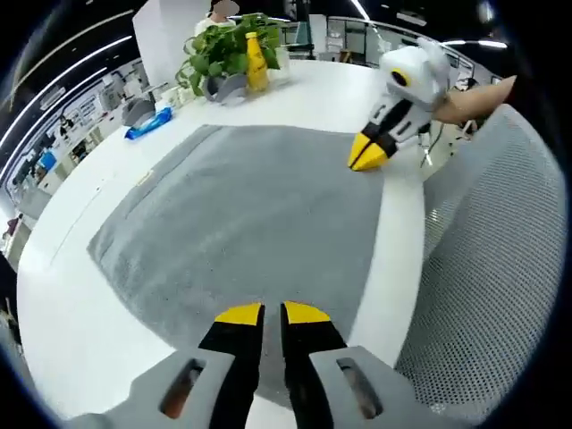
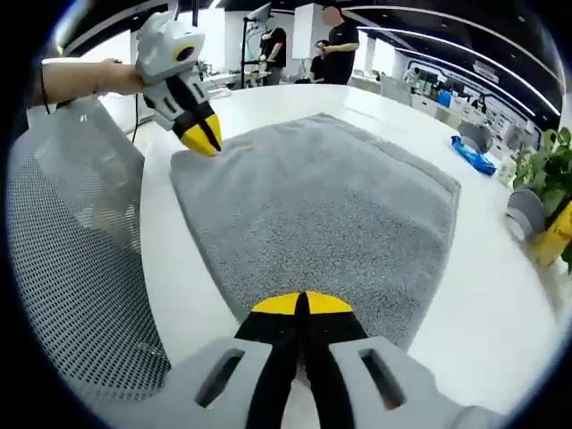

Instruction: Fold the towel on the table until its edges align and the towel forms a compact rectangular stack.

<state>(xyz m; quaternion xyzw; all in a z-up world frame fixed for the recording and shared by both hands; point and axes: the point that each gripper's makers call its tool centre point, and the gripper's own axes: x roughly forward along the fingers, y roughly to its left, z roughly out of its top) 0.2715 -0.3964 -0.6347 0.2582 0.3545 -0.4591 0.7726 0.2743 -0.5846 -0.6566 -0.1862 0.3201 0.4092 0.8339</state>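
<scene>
A grey towel (image 1: pixel 250 214) lies spread flat on the white table (image 1: pixel 71 304). In the left gripper view, my left gripper (image 1: pixel 273 313) sits at the towel's near corner, its yellow tips closed to a narrow slit on the cloth. My right gripper (image 1: pixel 365 159) rests shut at the far right corner. In the right gripper view, the towel (image 2: pixel 331 206) stretches away from my right gripper (image 2: pixel 301 304), whose tips meet over its near corner. My left gripper (image 2: pixel 204 138), held by a hand, touches the far left corner.
A mesh chair back (image 1: pixel 492 268) (image 2: pixel 71 268) stands against the table edge beside both grippers. A potted plant (image 1: pixel 228 49), a yellow bottle (image 1: pixel 256 63) and a blue packet (image 1: pixel 147 125) sit beyond the towel. People stand in the background (image 2: pixel 335 45).
</scene>
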